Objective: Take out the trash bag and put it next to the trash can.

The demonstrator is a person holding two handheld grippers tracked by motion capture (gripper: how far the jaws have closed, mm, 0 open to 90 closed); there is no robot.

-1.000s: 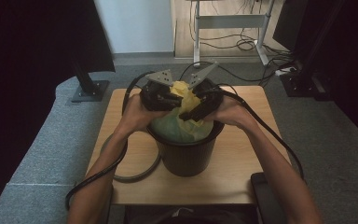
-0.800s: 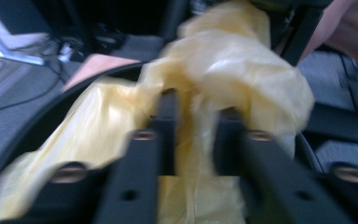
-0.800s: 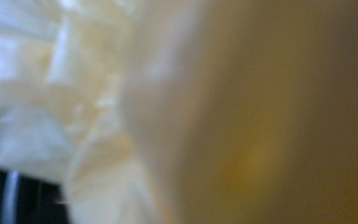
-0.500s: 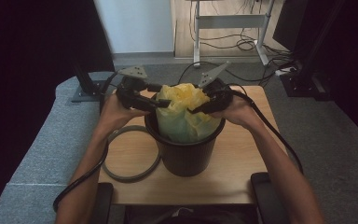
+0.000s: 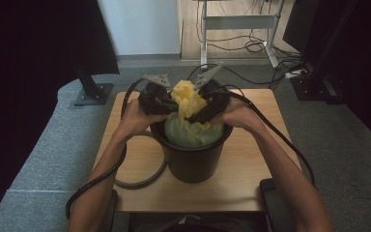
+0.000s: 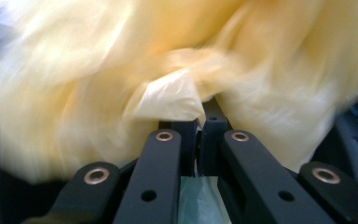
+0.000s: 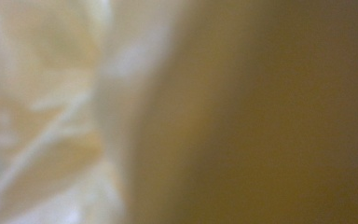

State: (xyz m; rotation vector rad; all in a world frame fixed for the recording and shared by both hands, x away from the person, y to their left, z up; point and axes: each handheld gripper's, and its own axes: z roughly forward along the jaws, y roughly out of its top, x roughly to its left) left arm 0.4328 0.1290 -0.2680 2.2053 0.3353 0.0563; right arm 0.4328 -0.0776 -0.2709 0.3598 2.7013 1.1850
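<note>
A black bucket (image 5: 193, 159) stands in the middle of the wooden table (image 5: 256, 159). It is lined with a yellow plastic bag (image 5: 188, 99) whose top is bunched into a peak above the rim. My left gripper (image 5: 166, 104) presses in from the left; in the left gripper view its jaws (image 6: 200, 123) are shut on a fold of the bag (image 6: 168, 98). My right gripper (image 5: 193, 117) comes in from the right, slanting down into the plastic, its jaws drawn together on it. In the right gripper view, blurred yellow bag (image 7: 74, 116) hides the jaws.
A black cable loop (image 5: 140, 181) lies on the table left of the bucket. A dark flat object (image 5: 275, 203) sits at the front right corner. On the grey floor stand a monitor-stand base (image 5: 92, 93) and a desk frame (image 5: 236, 21) farther back.
Half a second ago the grippers were apart, stretching the bag's mouth wide. They have since come together over the bucket, and the bag's top is gathered into a peak.
</note>
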